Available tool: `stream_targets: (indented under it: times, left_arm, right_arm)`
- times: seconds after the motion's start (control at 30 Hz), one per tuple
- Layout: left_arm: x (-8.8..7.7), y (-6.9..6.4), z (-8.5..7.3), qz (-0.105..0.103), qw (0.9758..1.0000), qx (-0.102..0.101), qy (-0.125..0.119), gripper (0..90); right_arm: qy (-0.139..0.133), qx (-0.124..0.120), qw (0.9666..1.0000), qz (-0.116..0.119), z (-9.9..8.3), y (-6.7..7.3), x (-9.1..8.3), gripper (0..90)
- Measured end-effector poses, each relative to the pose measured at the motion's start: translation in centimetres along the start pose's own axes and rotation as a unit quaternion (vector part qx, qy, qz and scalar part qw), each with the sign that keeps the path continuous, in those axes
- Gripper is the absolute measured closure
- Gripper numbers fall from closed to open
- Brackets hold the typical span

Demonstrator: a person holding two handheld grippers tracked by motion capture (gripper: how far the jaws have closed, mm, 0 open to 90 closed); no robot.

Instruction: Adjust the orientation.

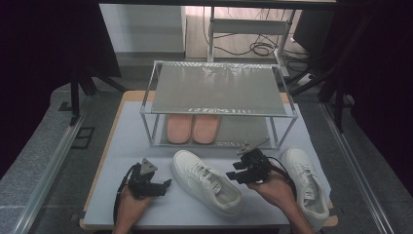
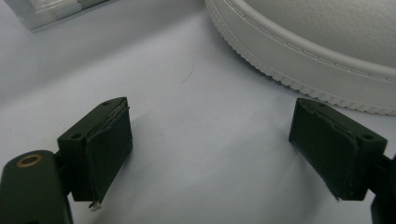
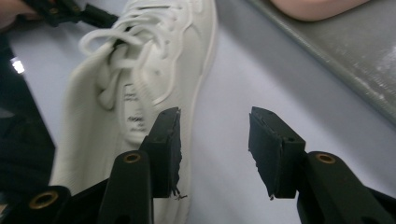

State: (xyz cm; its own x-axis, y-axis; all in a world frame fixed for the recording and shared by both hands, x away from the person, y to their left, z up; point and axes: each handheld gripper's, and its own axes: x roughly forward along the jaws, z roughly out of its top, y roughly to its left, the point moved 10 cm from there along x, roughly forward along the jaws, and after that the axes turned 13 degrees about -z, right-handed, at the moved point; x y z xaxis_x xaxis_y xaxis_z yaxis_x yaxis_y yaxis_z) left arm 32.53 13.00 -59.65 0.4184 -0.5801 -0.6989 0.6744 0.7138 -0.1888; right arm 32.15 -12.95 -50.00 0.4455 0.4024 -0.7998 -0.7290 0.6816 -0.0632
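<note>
A: What lies on the pale mat?

B: Two white sneakers with a leathery grain and ribbed soles. One sneaker (image 1: 207,182) sits in the lower centre of the high view, laces up; the second sneaker (image 1: 307,184) is at the lower right.

A: And the metal shoe rack (image 1: 219,87)?

B: Upper centre, flat grey shelves. A pair of pink slippers (image 1: 192,127) rests on its lower shelf.

A: The grippers?

B: The left gripper (image 1: 165,185), lower left, has its jaws spread wide over bare mat, just beside the middle sneaker's sole. The right gripper (image 1: 234,171) is parted about halfway, holding nothing, close to that sneaker's laces.
</note>
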Motion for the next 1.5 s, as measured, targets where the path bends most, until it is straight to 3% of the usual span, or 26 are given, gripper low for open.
stream_targets:
  times: [0.13, 0.4, 0.53, 0.63, 0.9, 1.3, 1.5]
  left_arm:
    - [0.0, 0.0, 0.0, 0.0, 1.0, -0.001, 0.0, 13.2]
    - [0.0, 0.0, 0.0, 0.0, 1.0, -0.001, 0.0, 13.2]
    - [0.0, 0.0, 0.0, 0.0, 1.0, -0.001, 0.0, 13.2]
    - [0.0, 0.0, 0.0, 0.0, 1.0, -0.001, 0.0, 13.2]
    - [0.0, 0.0, 0.0, 0.0, 1.0, -0.001, 0.0, 13.2]
    - [0.0, 0.0, 0.0, 0.0, 1.0, 0.0, 0.0, 13.2]
    - [0.0, 0.0, 0.0, 0.0, 1.0, 0.0, 0.001, 13.2]
  right_arm:
    - [0.011, -0.009, 0.9998, 0.016, -0.7, 0.8, -0.2, 55.1]
    - [0.039, -0.031, 0.9984, 0.026, -1.7, 2.0, 1.0, 57.0]
    - [0.047, -0.042, 0.9976, 0.027, -1.7, 2.3, 1.7, 62.6]
    - [0.051, -0.045, 0.9968, 0.043, -1.6, 2.6, 1.9, 69.9]
    - [0.066, -0.027, 0.9964, 0.047, -1.5, 2.5, 1.8, 81.5]
    - [0.064, 0.031, 0.9936, 0.088, -1.2, 2.2, 1.7, 82.7]
    - [0.062, 0.062, 0.9895, 0.115, -1.0, 2.2, 1.5, 83.0]
